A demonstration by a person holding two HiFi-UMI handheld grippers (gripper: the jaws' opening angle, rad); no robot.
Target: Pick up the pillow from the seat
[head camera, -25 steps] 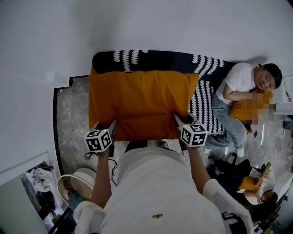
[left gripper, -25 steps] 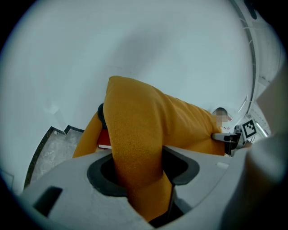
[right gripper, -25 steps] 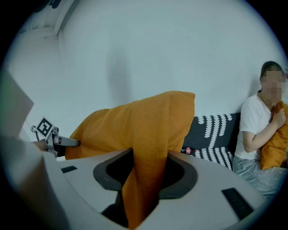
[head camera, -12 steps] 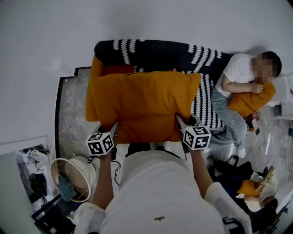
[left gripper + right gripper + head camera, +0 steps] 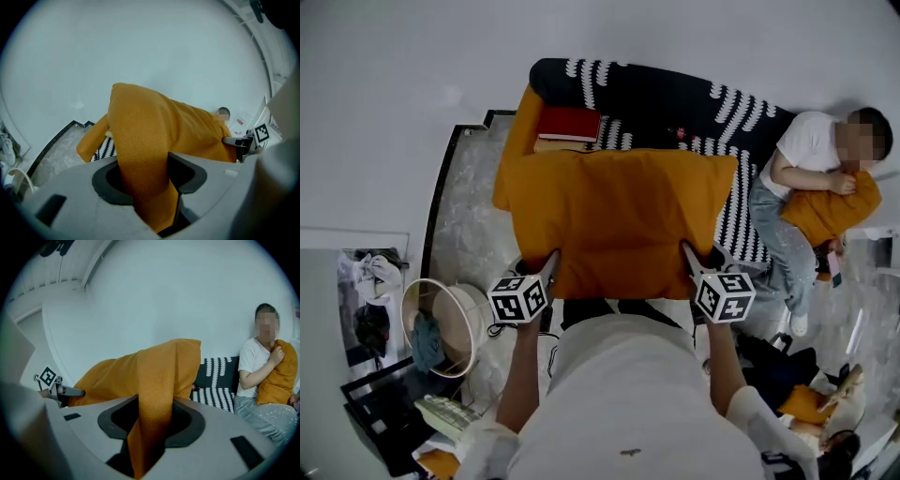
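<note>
Head view: left gripper (image 5: 551, 257) and right gripper (image 5: 686, 250) clamp pillow (image 5: 623, 220)

Red book (image 5: 569, 124), seated person (image 5: 806, 150) (orange cushion (image 5: 830, 214) in arms), round basket (image 5: 464, 309)

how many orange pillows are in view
3. The held pillow, gripped by the left gripper and right gripper; a second pillow at the sofa's left end; a third pillow hugged by the seated person. Orange fabric on the floor, lower right, may be another.
</note>
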